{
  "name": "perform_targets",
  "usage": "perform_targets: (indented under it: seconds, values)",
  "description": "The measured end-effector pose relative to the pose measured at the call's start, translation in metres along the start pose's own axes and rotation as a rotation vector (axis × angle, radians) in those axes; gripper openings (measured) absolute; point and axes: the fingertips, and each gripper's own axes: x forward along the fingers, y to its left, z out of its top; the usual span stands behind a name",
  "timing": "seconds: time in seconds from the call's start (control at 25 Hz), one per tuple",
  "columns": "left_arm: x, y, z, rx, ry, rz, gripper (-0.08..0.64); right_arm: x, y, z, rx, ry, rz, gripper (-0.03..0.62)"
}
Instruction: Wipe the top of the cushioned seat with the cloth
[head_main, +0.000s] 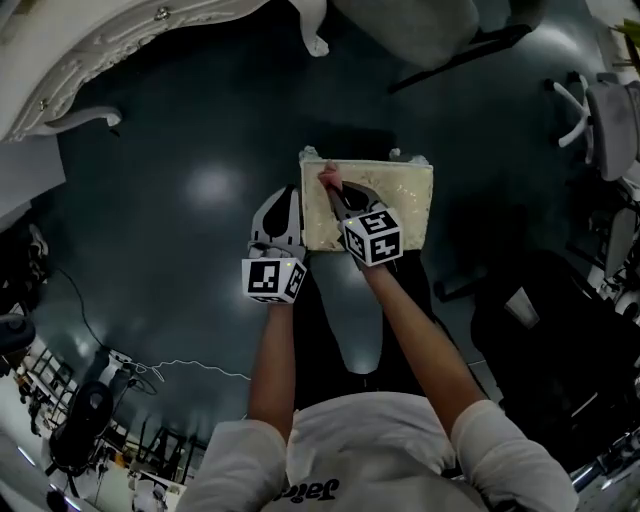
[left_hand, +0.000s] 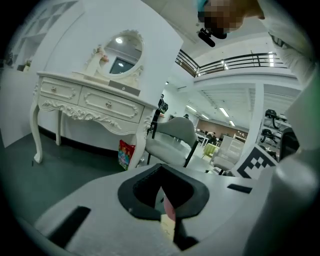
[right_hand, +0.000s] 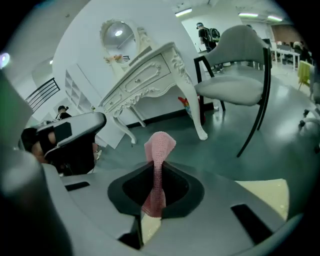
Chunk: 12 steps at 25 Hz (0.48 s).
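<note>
Wiping setup, head view. The right gripper (head_main: 335, 192) is pinching the pink cloth (right_hand: 159, 150) into a narrow strip that is standing up past its jaws, over the 10 o'clock corner of the cushioned seat (head_main: 395, 200). The left gripper (head_main: 284, 202), jaws pressed together on nothing, is hanging just beside the seat's 9 o'clock edge. Risk: with so little cloth lying flat, the hard jaw tips may be rubbing the cushion instead, and drag could be pulling the strip free.
</note>
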Motion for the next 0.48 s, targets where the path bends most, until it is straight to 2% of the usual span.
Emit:
perform_targets:
  seconds: [0.12,0.24,0.4,0.48]
  values:
    - [0.007,0.026,-0.023,-0.005,0.033,0.006,0.014,0.048,-0.001,-0.008,0.037,0.002,0.016,0.025]
    - [0.013,0.049,-0.039,-0.004,0.045,0.001,0.013,0.090,-0.007,-0.013,0.125,0.014,0.017,0.025]
    - [0.013,0.070,-0.052,-0.017,0.067,-0.004,0.014,0.131,-0.006,-0.032,0.219,0.151,-0.009,0.025]
    - [0.015,0.076,-0.055,-0.021,0.069,0.003,0.014,0.139,-0.013,-0.043,0.232,0.230,-0.042,0.025]
